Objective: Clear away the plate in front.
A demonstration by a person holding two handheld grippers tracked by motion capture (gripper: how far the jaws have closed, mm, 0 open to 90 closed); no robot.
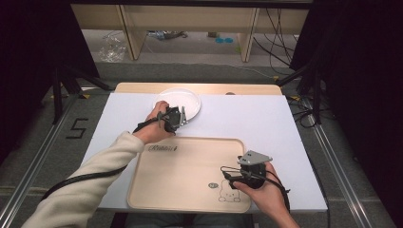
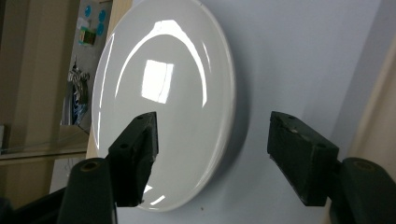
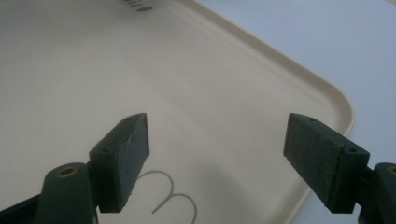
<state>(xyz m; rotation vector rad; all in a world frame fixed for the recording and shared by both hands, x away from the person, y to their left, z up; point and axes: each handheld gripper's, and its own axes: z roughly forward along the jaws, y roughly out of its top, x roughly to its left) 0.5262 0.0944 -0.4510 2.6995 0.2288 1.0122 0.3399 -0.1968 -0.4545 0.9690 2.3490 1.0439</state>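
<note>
The table (image 1: 247, 118) was evenly and brightly lit from overhead, while the room around it sank into near black at both sides of the high view. Beyond the left gripper (image 2: 212, 140), the white plate (image 2: 187, 93) carried a sharp square glare patch and curved highlight streaks, reflections of a ceiling lamp. It threw a soft shadow onto the table surface between the jaws. The jaws themselves sat close to the lens, dark and slightly soft. Ahead of the right gripper (image 3: 217, 140), the beige tray (image 3: 289, 79) looked smooth and mildly blurred, its far print out of focus. The high view was grainy and low in detail.
</note>
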